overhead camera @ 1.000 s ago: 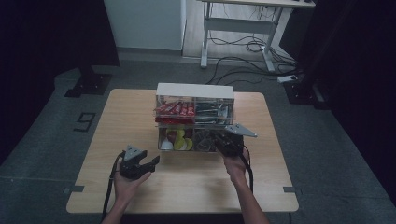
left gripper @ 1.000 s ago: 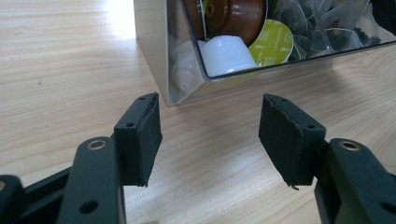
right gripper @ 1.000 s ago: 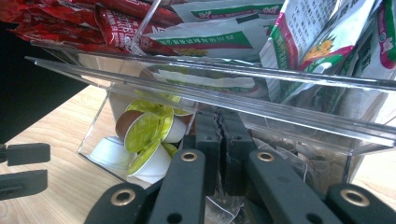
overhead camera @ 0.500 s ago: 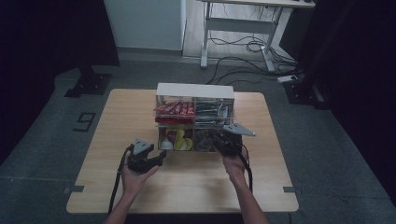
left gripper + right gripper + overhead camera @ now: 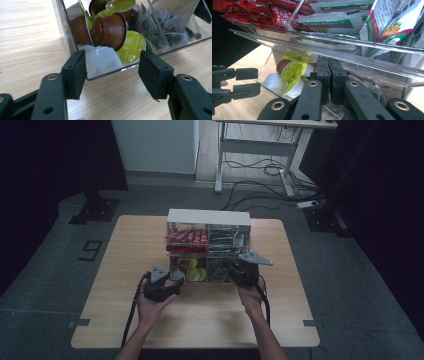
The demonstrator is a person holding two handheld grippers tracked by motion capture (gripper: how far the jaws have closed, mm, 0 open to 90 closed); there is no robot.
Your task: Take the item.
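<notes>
The left gripper (image 5: 112,72), jaws apart, faces the clear acrylic two-tier organiser (image 5: 209,251) on the tabletop (image 5: 125,255), just short of a white coffee capsule (image 5: 101,60). The right gripper (image 5: 329,75), jaws together, sits at the lower tier. Closing carelessly risks pinching the acrylic front lip or spilling the capsules.

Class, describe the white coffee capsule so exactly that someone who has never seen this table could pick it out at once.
Find the clear plastic organiser in the middle of the wooden table, then its lower front compartment on the person's left, full of coffee capsules. The white capsule lies at the very front, against the clear wall, right before the open left gripper. Its neighbours are brown with green lids; it alone is plain white.
</notes>
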